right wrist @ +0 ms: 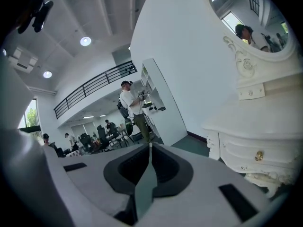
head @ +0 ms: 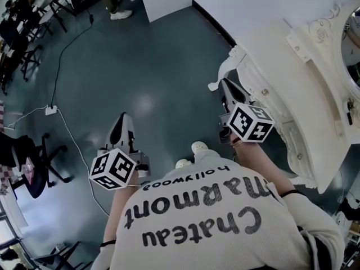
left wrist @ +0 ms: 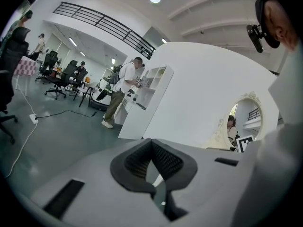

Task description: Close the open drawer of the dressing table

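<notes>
The white carved dressing table [head: 281, 55] stands at the right of the head view, under an oval mirror [right wrist: 246, 18]. Its drawer front [right wrist: 246, 148] with a gold knob [right wrist: 259, 155] lies flush with the table's face in the right gripper view. My right gripper [head: 225, 85] hangs just off the table's near corner, jaws together with nothing between them [right wrist: 150, 145]. My left gripper [head: 121, 120] is held over the floor well to the left, pointing away from the table. Its tips meet on nothing [left wrist: 151, 142].
A white shelf unit [left wrist: 149, 96] stands ahead, with a person [left wrist: 122, 86] beside it. A white cable [head: 67, 134] and a power strip [head: 51, 110] lie on the teal floor at the left. Office chairs [head: 31, 162] stand near the left edge.
</notes>
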### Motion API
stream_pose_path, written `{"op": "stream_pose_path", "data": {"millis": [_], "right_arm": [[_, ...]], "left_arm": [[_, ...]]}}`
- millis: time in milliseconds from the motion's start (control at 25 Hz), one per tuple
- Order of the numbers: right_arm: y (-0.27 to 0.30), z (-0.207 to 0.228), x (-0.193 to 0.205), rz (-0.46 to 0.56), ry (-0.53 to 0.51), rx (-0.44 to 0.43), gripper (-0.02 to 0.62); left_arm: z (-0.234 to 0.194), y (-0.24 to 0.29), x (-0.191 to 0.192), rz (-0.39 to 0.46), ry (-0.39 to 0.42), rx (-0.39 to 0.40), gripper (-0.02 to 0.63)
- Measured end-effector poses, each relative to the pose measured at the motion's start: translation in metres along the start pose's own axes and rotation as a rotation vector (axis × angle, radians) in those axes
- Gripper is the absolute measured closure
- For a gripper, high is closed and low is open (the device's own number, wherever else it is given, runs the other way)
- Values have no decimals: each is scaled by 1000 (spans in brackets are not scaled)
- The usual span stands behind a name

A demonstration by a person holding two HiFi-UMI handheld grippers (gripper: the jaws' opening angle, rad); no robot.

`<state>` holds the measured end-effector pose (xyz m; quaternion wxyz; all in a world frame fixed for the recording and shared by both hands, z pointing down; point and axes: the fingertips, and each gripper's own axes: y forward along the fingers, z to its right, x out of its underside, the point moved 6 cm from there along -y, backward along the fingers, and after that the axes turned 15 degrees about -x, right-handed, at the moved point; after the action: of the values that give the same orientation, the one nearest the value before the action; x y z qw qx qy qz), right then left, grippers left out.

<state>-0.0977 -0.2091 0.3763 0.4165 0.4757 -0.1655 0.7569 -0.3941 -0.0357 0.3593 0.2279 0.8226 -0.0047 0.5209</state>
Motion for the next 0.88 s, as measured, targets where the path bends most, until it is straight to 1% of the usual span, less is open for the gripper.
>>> {"op": "stream_pose_path", "data": {"millis": [360,880], "right_arm": [[-3,-2,-2,-10,-28,14,555],[2,-3,1,-20,-32,18,555]], "left_arm": [[1,1,1,-4,3,9,598],[-3,3,-1,-5,4,2,598]]}}
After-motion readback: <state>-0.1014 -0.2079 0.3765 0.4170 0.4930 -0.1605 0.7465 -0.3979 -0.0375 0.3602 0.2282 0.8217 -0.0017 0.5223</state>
